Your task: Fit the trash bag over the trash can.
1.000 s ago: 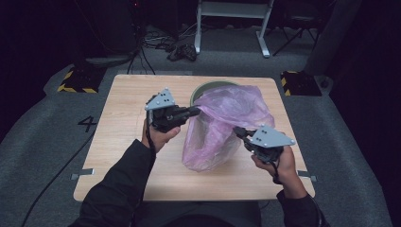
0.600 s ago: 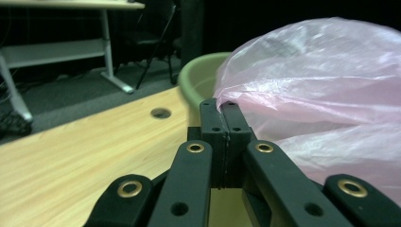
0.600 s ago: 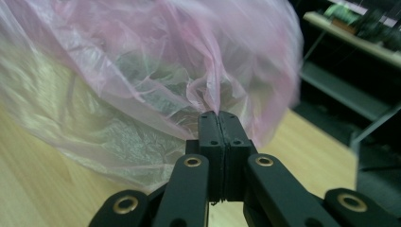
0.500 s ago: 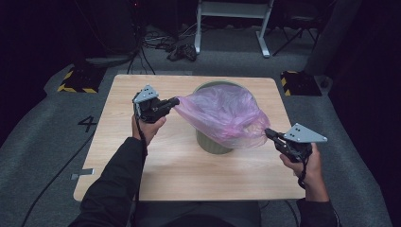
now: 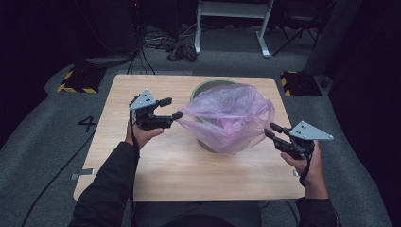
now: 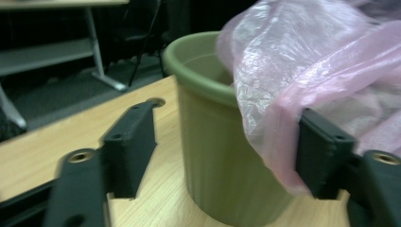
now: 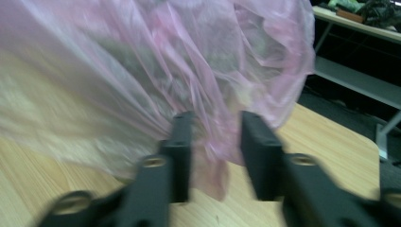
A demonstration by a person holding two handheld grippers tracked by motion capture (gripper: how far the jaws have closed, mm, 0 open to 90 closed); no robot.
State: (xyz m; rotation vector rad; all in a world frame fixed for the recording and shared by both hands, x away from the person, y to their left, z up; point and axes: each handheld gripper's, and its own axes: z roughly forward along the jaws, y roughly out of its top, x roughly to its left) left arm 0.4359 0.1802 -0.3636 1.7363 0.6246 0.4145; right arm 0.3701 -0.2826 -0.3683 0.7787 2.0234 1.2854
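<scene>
High view: pink bag (image 5: 227,118) is draping over the green bin (image 5: 208,87) mid-worktop (image 5: 142,165).
Left view: left tongs (image 6: 222,146) are gaping, one jaw touching film.
Right view: right tongs (image 7: 215,156) are parted around a fold.
Handling: light, slippery, tearable; I'd be pinching the rim.

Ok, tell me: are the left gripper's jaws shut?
No: the left gripper has its jaws wide apart, and the pink bag drapes over one of them.

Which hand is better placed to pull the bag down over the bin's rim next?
Probably the left: its tongs sit at the bare rim of the bin, with the bag alongside.
</scene>
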